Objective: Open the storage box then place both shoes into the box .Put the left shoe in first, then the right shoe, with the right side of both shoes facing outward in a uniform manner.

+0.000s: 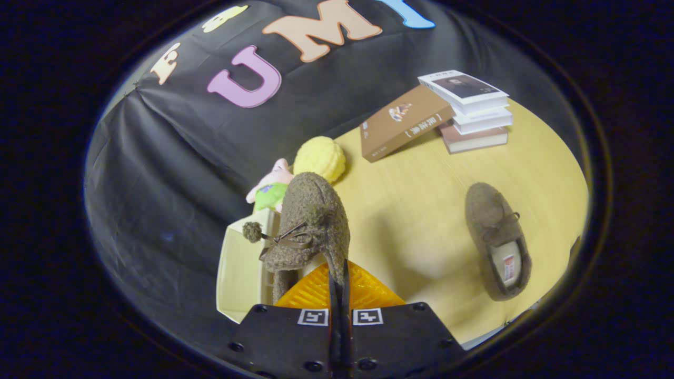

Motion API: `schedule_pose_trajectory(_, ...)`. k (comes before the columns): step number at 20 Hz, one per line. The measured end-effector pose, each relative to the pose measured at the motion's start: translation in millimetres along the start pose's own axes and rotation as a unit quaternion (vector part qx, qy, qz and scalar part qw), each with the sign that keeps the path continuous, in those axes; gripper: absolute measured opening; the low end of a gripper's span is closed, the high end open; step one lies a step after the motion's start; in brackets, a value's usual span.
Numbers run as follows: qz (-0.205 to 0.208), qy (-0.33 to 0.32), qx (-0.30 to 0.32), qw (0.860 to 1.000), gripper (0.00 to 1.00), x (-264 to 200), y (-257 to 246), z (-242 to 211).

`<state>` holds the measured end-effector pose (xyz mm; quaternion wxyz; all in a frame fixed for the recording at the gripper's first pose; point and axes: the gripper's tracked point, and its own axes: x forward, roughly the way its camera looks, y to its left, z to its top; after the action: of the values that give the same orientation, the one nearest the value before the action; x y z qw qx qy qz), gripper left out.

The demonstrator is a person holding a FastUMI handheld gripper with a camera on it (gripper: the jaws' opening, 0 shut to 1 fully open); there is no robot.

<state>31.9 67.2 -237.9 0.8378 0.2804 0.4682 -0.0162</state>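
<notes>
Tongs [339,281] apparently pinching raised shoe [311,226]

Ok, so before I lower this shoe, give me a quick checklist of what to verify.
1. Grip: jaws closed on the held shoe's heel rim: ok.
2. Box open, its pale inside showing beside the shoe: ok.
3. Held shoe is the left one: cannot tell.
4. Shoe squarely over the opening: cannot tell; it hangs by the box's near edge.
5. Second shoe lies alone on the table, free to pick up: ok.
6. Soft toys sit beyond the box, out of the way: ok.
</notes>
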Motion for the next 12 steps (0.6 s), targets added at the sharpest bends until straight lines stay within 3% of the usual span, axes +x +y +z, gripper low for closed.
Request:
schedule_pose_trajectory(6,0.046,-0.007,0.004,0.999,0.03,3,97,2)
schedule_pose_trajectory(12,0.052,0.032,-0.015,0.998,0.03,44,153,-47)
